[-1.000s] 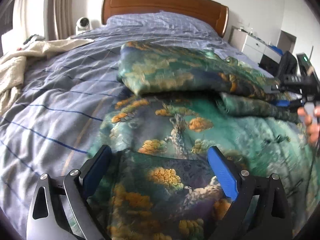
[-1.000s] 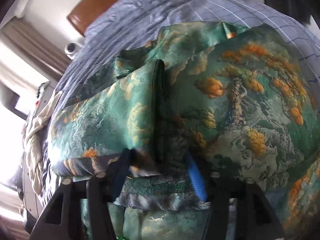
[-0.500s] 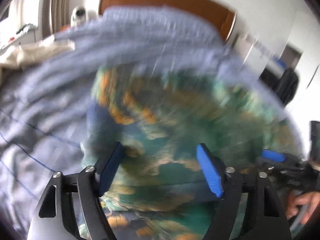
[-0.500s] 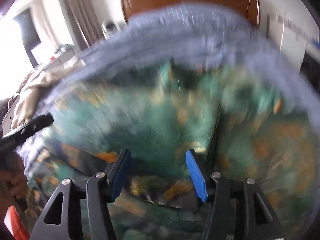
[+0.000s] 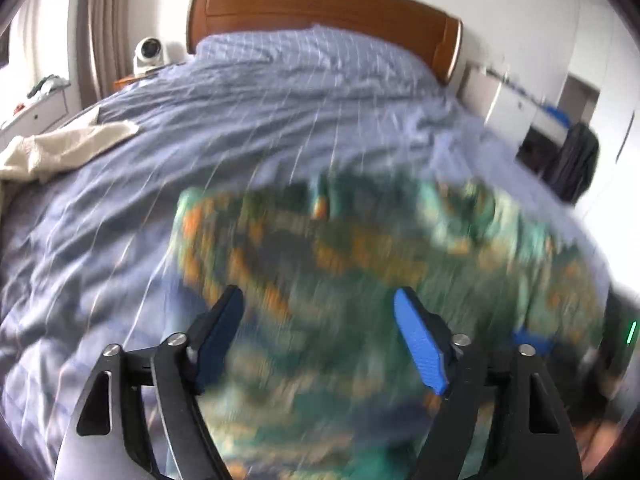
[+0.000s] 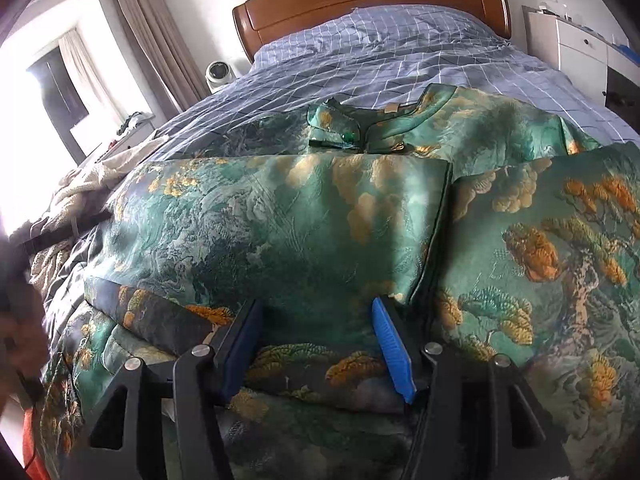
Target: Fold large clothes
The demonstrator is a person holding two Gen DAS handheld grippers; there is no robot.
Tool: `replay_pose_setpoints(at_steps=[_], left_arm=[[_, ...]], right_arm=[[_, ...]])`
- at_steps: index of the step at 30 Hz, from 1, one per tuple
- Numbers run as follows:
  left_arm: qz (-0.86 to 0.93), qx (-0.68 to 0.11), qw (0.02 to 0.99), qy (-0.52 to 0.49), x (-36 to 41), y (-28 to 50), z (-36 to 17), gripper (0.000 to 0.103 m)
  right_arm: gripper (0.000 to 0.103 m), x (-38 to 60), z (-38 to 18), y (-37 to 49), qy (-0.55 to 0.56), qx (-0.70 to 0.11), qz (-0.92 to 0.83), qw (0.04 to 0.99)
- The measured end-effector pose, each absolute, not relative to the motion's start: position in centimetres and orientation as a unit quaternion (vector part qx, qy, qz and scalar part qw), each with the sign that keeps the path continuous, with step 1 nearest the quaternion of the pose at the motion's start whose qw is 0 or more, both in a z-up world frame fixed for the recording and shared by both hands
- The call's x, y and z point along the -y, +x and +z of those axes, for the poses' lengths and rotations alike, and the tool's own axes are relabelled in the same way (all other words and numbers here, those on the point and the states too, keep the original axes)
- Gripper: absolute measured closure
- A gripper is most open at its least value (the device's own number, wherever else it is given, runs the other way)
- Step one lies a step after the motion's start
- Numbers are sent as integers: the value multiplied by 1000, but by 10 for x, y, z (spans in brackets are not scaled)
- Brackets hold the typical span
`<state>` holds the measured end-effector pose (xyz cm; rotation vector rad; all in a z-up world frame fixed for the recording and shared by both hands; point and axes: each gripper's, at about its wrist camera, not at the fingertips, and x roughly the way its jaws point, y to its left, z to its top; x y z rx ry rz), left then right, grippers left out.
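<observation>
Green brocade robe (image 6: pixel 304 216) lies part-folded on the bed (image 6: pixel 400 52), sleeves laid inward to narrow it. Left gripper (image 5: pixel 320 340) and right gripper (image 6: pixel 316 344) both spread apart, holding nothing, above the cloth.

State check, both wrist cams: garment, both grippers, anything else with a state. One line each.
green patterned garment: partly folded, lying on the bed, collar toward the headboard
left gripper: jaws open, nothing gripped, view motion-blurred
right gripper: jaws open, fabric edge between them, not clamped
blue checked duvet: spread, wrinkled
cream blanket: crumpled at the bed's edge
</observation>
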<state>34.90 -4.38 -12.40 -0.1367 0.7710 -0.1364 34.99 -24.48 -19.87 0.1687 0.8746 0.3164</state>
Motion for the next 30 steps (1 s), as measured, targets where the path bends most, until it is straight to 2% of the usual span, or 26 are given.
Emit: replay_pose_setpoints(at_steps=[3, 7, 8, 15, 20, 22, 24, 26, 30], left_arm=[[-44, -380, 921, -68, 45, 382, -133, 19], [-22, -458, 887, -54, 36, 419, -206, 17], [-24, -452, 889, -60, 33, 417, -214, 17], [-22, -449, 892, -48, 38, 414, -204, 16], [-55, -425, 899, -92, 30, 407, -164, 16], [-58, -410, 904, -108, 27, 412, -156, 9], [-50, -425, 898, -100, 26, 424, -172, 7], [-58, -465, 879, -85, 25, 433, -211, 6], [-43, -450, 890, -61, 34, 425, -207, 6]], right_arm=[[45, 246, -199, 347, 81, -419, 152, 892], [45, 245, -199, 343, 80, -415, 151, 894], [45, 245, -198, 343, 81, -413, 154, 894], [45, 243, -200, 339, 82, -409, 155, 896], [45, 244, -201, 338, 86, -407, 156, 896], [45, 244, -201, 338, 86, -406, 156, 896], [45, 243, -200, 337, 84, -407, 154, 896], [45, 241, -200, 336, 81, -406, 153, 897], [45, 237, -199, 336, 73, -406, 149, 899]])
